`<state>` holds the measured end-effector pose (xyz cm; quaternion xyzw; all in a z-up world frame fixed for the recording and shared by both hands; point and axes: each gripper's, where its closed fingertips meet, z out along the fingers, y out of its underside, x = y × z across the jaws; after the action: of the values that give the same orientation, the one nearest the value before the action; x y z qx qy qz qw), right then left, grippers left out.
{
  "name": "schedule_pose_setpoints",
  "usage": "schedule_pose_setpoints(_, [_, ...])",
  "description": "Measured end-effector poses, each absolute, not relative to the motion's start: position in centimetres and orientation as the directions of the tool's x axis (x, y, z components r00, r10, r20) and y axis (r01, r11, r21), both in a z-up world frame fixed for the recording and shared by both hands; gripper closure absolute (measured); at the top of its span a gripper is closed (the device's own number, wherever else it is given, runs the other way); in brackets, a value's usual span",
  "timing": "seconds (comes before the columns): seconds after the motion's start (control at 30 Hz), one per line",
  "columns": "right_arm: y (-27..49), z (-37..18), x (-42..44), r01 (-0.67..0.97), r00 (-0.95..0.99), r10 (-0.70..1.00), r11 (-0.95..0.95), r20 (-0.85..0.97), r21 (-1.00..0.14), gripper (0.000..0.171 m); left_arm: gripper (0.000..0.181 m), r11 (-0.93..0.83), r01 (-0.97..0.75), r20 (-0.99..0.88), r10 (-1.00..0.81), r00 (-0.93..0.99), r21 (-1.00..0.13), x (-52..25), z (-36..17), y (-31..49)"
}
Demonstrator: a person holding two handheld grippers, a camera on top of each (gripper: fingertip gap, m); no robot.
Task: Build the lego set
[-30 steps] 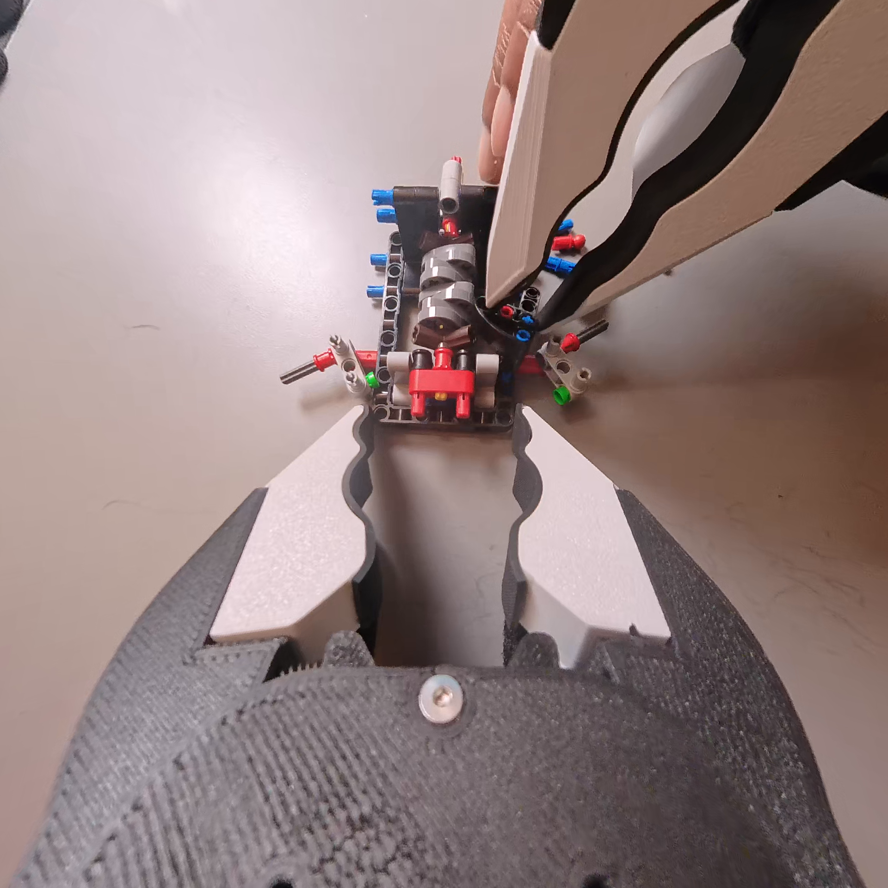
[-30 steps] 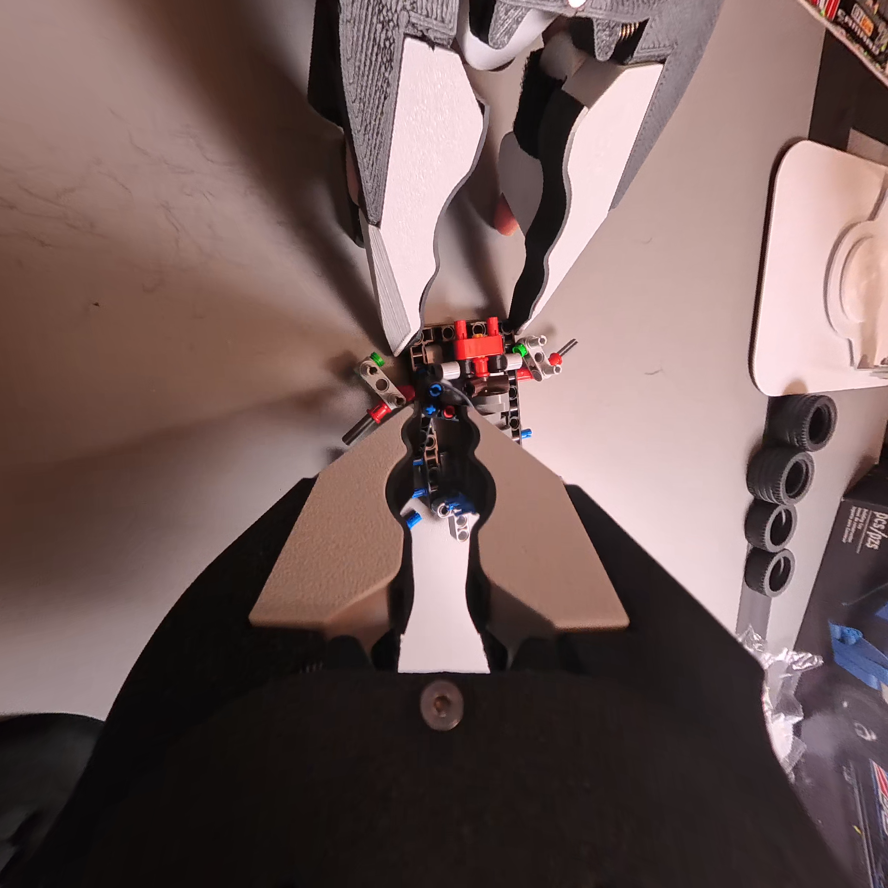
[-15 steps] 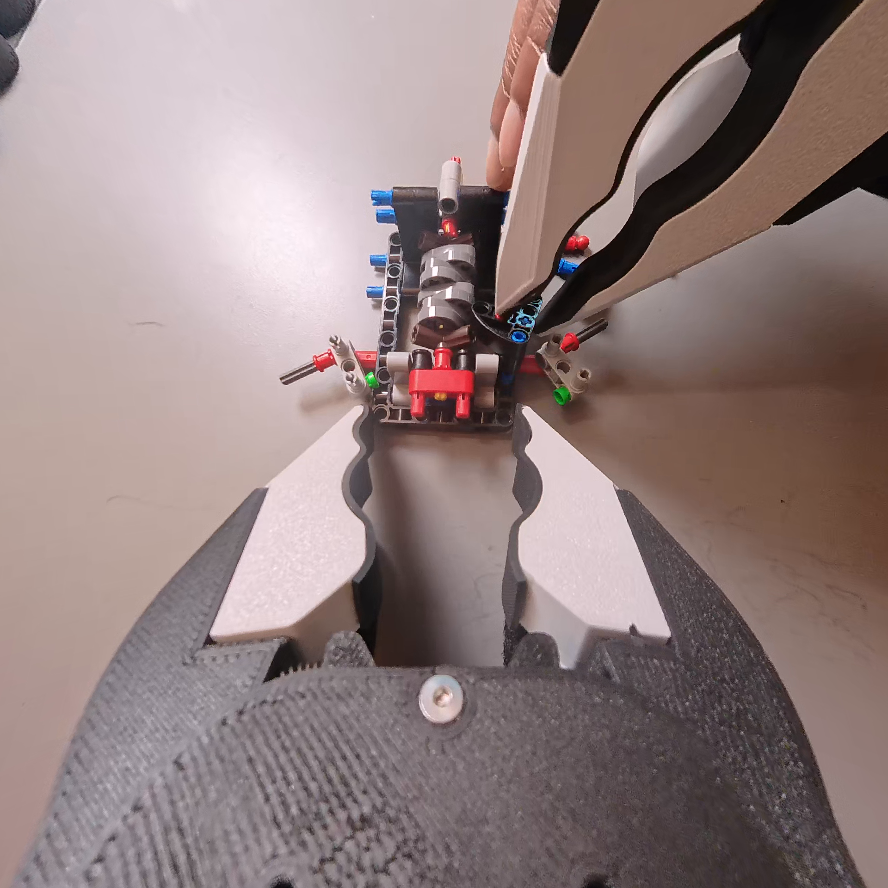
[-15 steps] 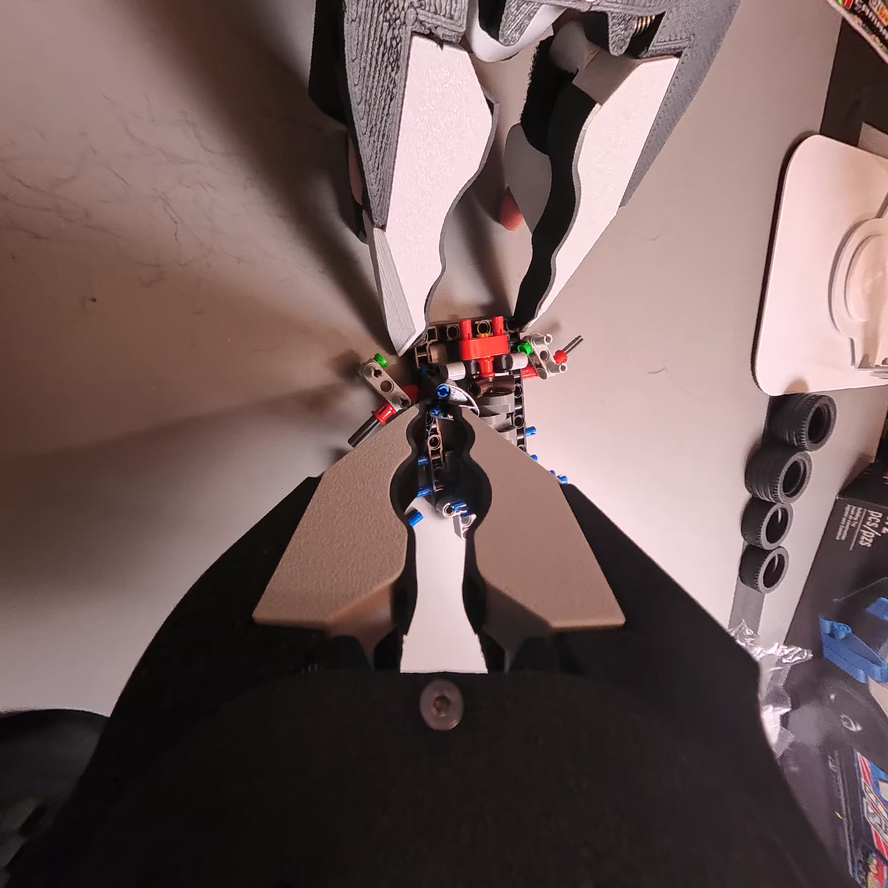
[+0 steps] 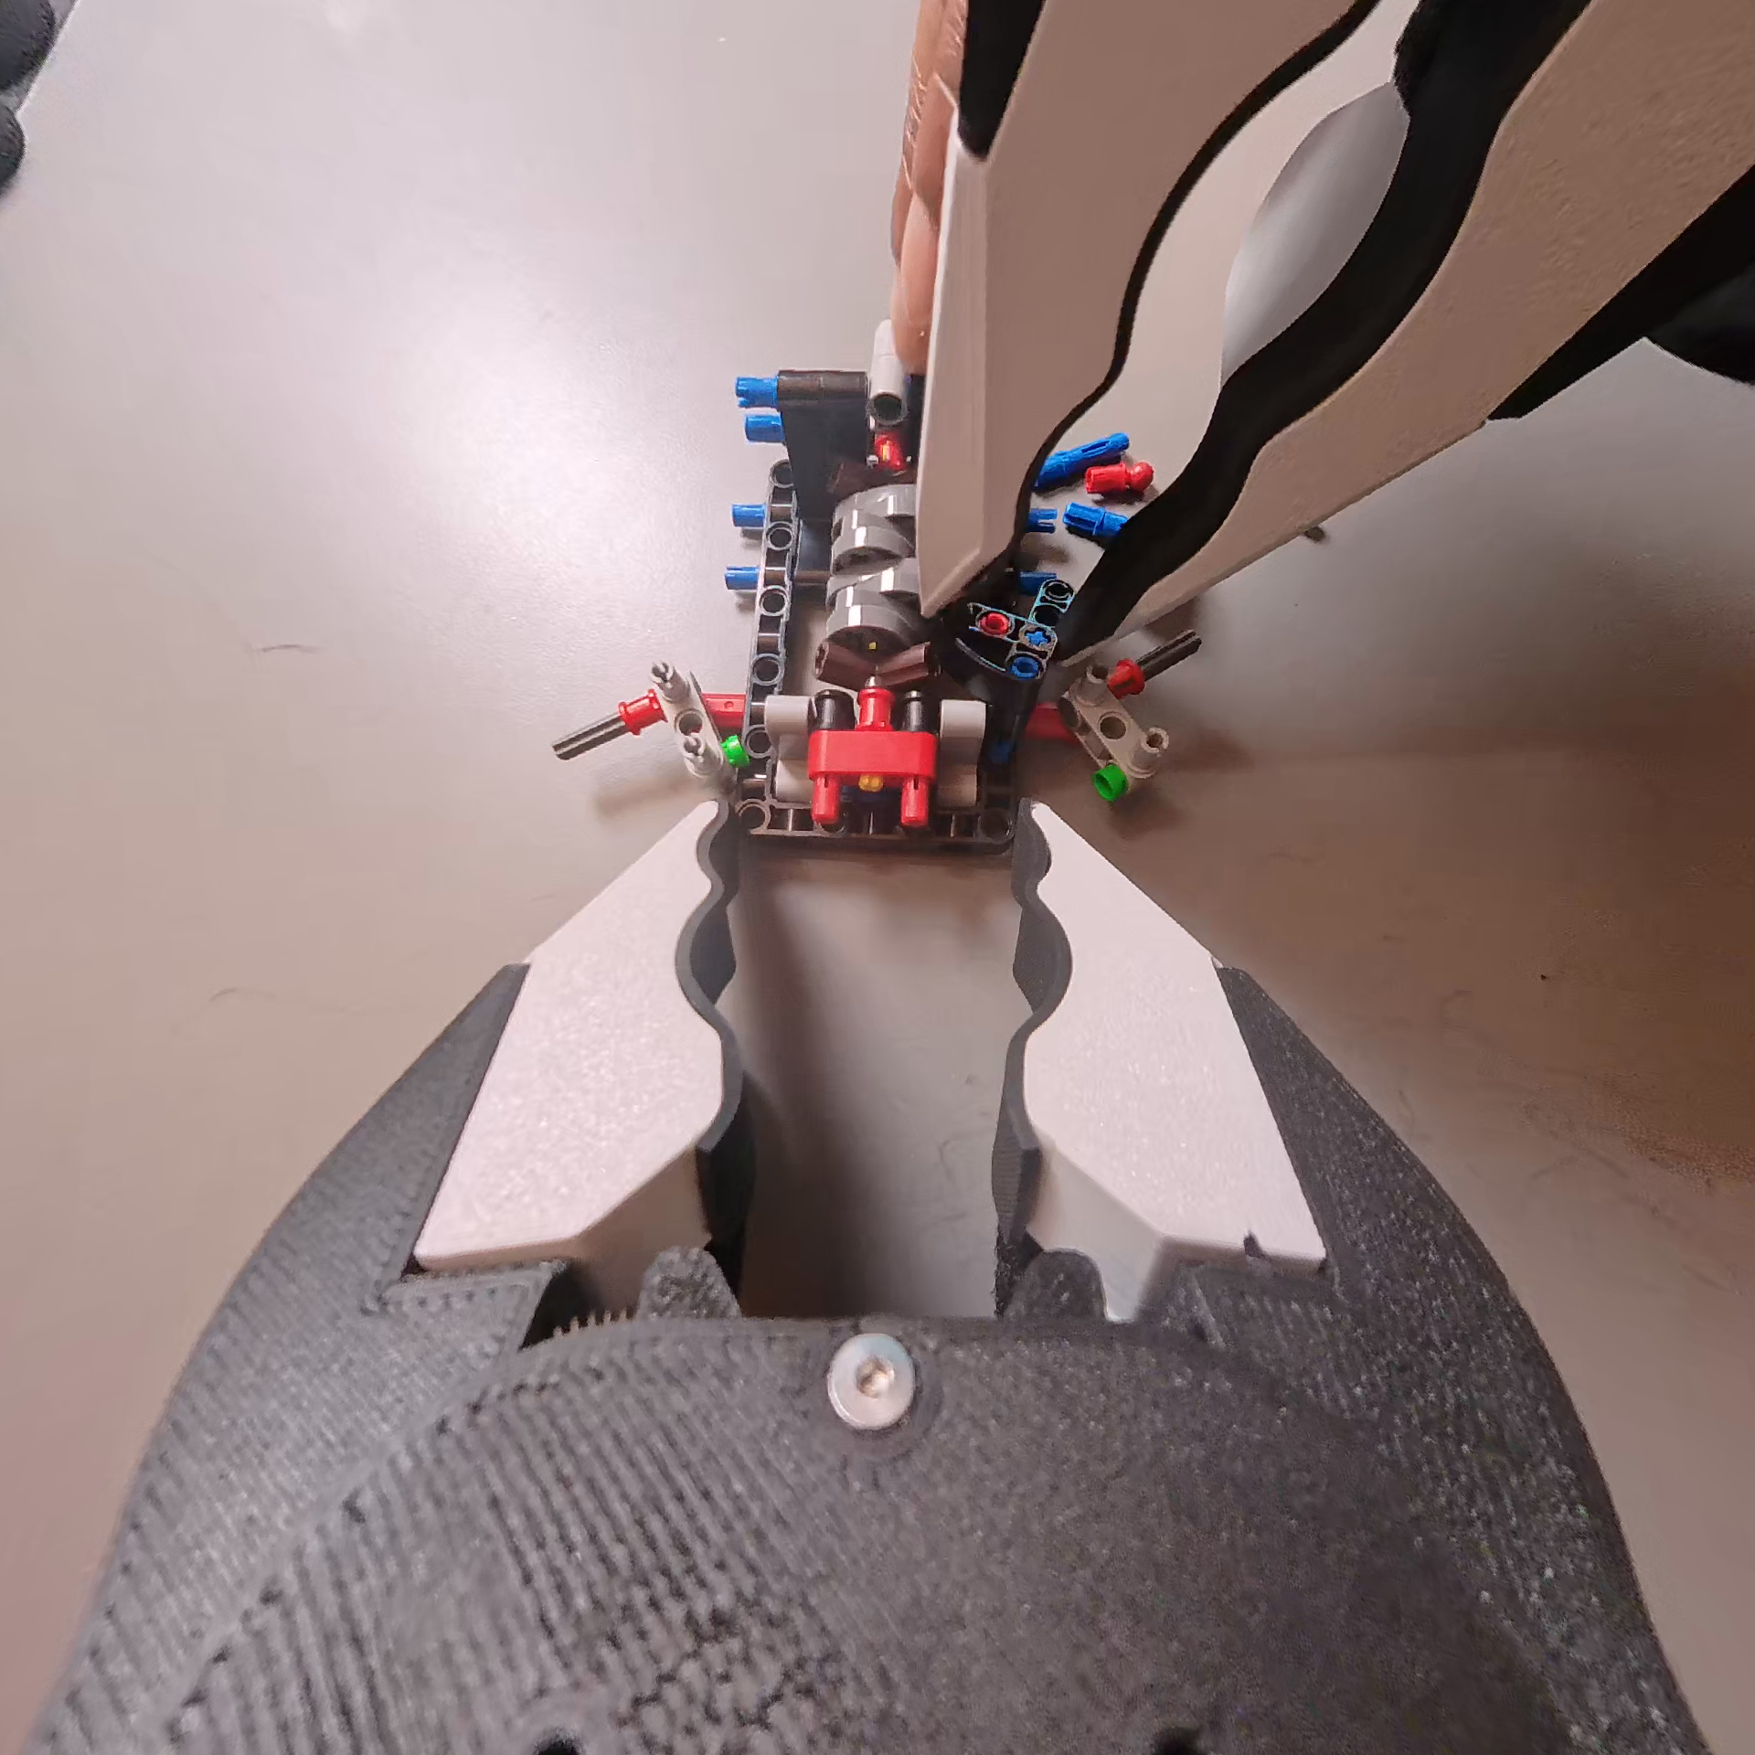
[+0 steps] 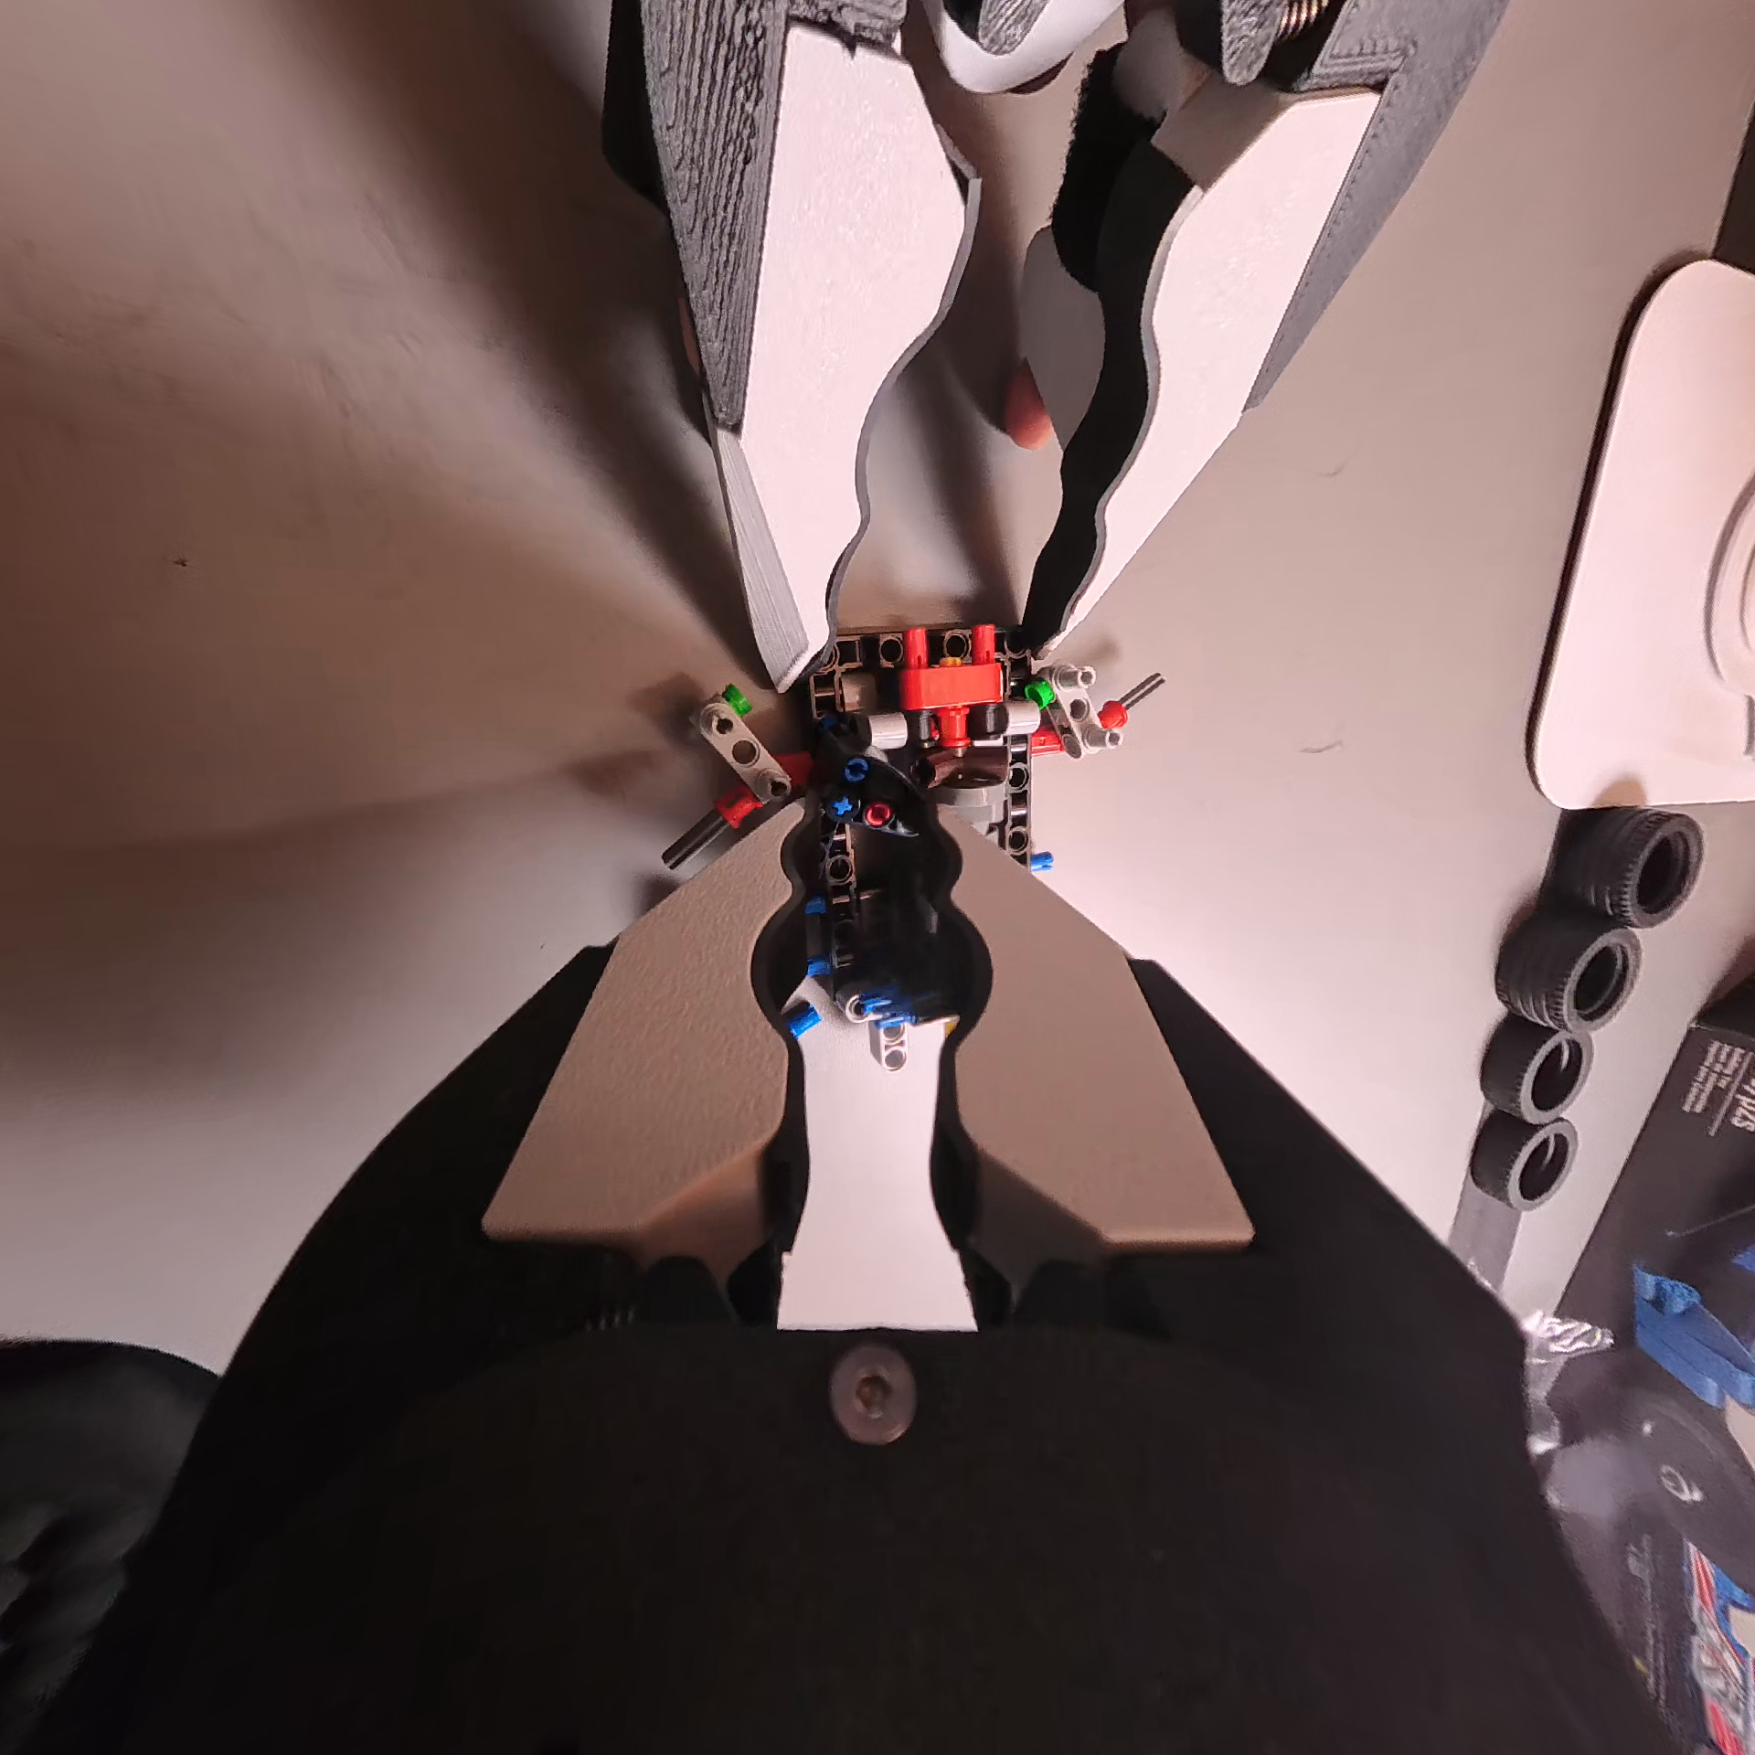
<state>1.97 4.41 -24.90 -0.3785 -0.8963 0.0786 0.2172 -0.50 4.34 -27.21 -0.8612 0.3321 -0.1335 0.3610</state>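
Item, fitting step: your left gripper [image 5: 874, 836] clamped the lego frame [image 5: 774, 608] at centre frame, your right gripper [image 5: 1007, 627] pinched a black curved piece [image 5: 992, 641] against its right side; next, you likely needed to press it home

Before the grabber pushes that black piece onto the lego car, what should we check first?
1. Left gripper braces the near end of the lego frame: ok, its fingertips sit at both corners.
2. Right gripper holds the black curved piece: ok, it is pinched at the fingertips.
3. Piece sits over the frame's right side beam: ok, though whether its pins are seated, cannot tell.
4. Red connector at the near end is clear of the piece: ok.
5. Frame flat on the table: ok.
6. Tires out of the way: ok, stacked far off to the side.
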Motion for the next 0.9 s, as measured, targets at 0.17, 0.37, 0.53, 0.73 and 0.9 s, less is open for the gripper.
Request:
schedule_pose_setpoints(0.17, [4.29,-24.95,1.88,0.617,-0.661,0.680,0.734,0.318,-0.284,0.152,0.125,-0.514,-0.479,-0.007,-0.677,0.736,-0.712,-0.49,-27.20,4.27])
schedule_pose_setpoints(0.37, [3.94,-24.99,1.85,0.572,-0.712,0.630,0.776,0.308,-0.266,0.152,0.125,-0.503,-0.489,-0.005,-0.694,0.720,-0.713,-0.42,-27.18,4.11])
schedule_pose_setpoints(0.53, [3.92,-24.86,1.87,0.547,-0.723,0.614,0.789,0.317,-0.280,0.152,0.125,-0.501,-0.489,0.000,-0.699,0.715,-0.715,-0.44,-27.18,4.07])
schedule_pose_setpoints(0.73, [3.77,-24.92,1.84,0.533,-0.724,0.611,0.790,0.320,-0.302,0.146,0.125,-0.499,-0.488,0.004,-0.703,0.711,-0.716,-0.43,-27.18,4.05])
schedule_pose_setpoints(0.9, [3.69,-24.88,1.78,0.521,-0.729,0.604,0.795,0.321,-0.312,0.145,0.125,-0.497,-0.489,0.006,-0.706,0.709,-0.717,-0.43,-27.17,4.01])
